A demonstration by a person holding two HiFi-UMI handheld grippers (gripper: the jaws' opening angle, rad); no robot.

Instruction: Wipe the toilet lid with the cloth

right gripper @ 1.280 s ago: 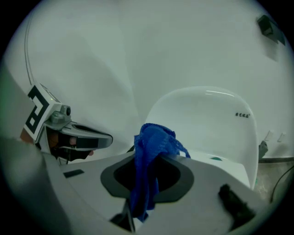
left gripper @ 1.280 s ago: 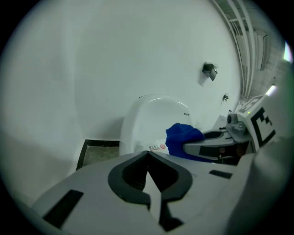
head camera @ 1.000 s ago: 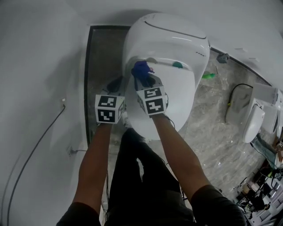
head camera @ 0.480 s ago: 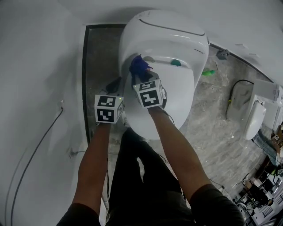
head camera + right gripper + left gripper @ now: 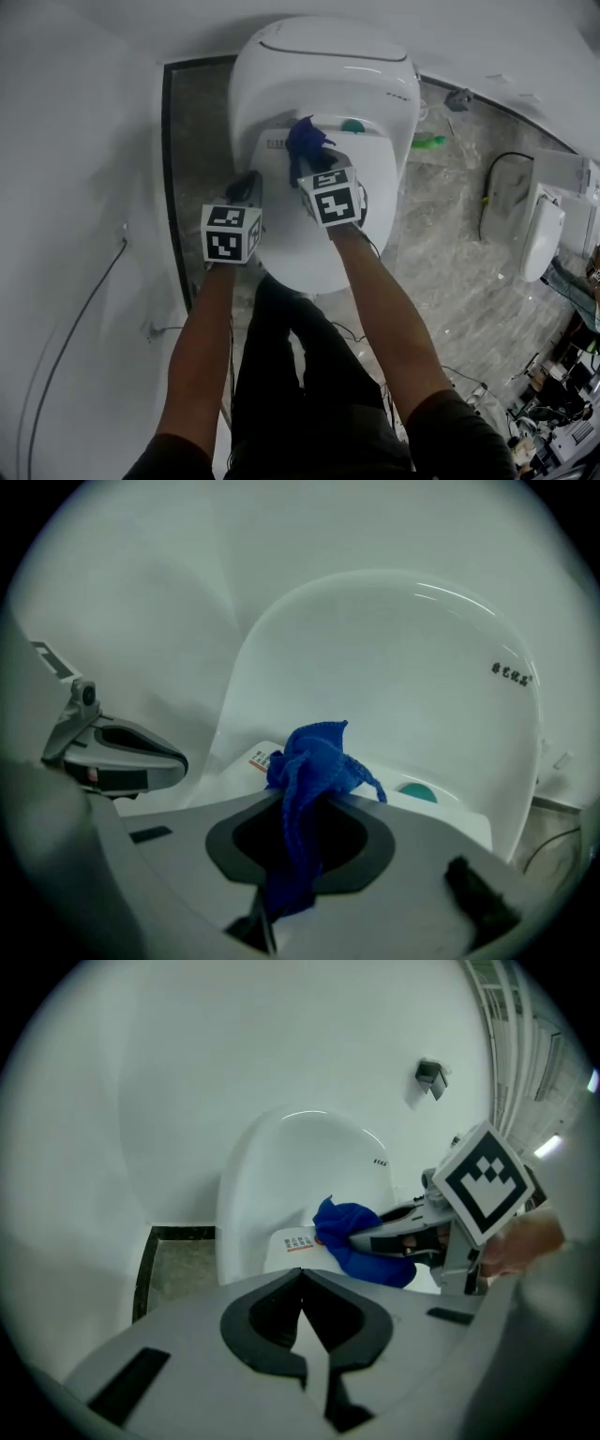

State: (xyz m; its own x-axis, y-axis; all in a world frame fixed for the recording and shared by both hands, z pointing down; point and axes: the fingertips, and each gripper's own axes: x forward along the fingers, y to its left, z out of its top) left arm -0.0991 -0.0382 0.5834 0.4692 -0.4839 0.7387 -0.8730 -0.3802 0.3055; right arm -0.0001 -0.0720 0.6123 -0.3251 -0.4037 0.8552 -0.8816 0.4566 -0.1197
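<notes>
The white toilet lid (image 5: 337, 211) lies closed in front of the rounded white tank housing (image 5: 323, 66). A bunched blue cloth (image 5: 306, 139) rests on the lid's back left part, near a small label (image 5: 298, 1239). My right gripper (image 5: 315, 159) is shut on the cloth (image 5: 309, 780), which sticks up out of its jaws. My left gripper (image 5: 246, 190) hangs at the lid's left edge, shut and empty (image 5: 302, 1290). From the left gripper view the cloth (image 5: 361, 1241) and the right gripper (image 5: 412, 1237) show to the right.
A dark strip of floor (image 5: 192, 150) runs along the white wall left of the toilet. A green button (image 5: 352, 125) sits behind the lid. Grey marble floor (image 5: 450, 244) to the right carries a cable (image 5: 497, 192), a green item (image 5: 427, 142) and white fixtures (image 5: 544, 234).
Both grippers have moved toward the back of the lid; the right one has carried the blue cloth further onto the lid's rear. Both stayed shut.
</notes>
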